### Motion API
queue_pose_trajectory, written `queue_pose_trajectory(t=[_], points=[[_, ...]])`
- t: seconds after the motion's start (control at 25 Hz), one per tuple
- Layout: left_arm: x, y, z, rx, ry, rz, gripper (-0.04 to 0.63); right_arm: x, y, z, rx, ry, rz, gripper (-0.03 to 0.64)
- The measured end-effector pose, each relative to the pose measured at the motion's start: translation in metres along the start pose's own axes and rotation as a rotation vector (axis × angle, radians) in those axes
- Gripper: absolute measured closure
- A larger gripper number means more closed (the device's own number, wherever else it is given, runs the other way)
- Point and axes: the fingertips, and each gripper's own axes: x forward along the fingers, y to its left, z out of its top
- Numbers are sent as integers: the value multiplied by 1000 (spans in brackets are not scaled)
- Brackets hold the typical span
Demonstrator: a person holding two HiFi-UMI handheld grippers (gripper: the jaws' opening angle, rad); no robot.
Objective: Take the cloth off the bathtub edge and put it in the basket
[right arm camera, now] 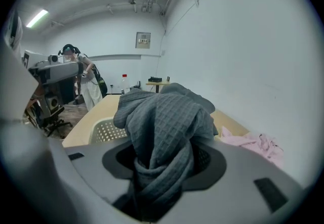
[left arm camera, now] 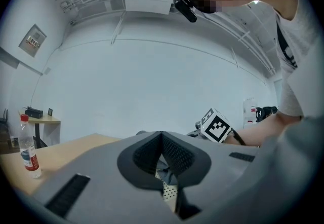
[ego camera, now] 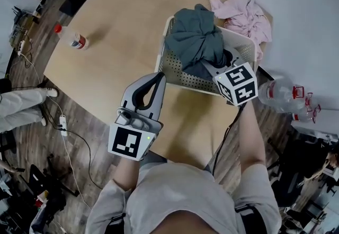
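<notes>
Right gripper is pinching the bunched grey cloth over the basket, and loose folds are threatening to drape outside the rim on release.

Round wooden table here. A white basket sits on the right side, a pink cloth is bunched at the far right edge, and a red-capped bottle stands on the left.

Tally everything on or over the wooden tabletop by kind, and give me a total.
Cloths: 2 (grey cloth, pink cloth)
Baskets: 1 (white perforated basket)
Bottles: 1 (red-capped bottle)
Total: 4
</notes>
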Motion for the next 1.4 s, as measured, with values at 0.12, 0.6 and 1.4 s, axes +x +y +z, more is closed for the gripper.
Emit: queue_pose_trajectory(t=[0.12, 0.6, 1.4], points=[[2, 3, -3, -6, 5, 0, 598, 16, 3, -17, -25, 82, 37, 396], [8, 12, -15, -32, 23, 4, 598, 56, 23, -66, -107, 322, 174, 396], [2, 15, -13, -18, 35, 10, 598, 64, 28, -86, -149, 372, 210, 357]])
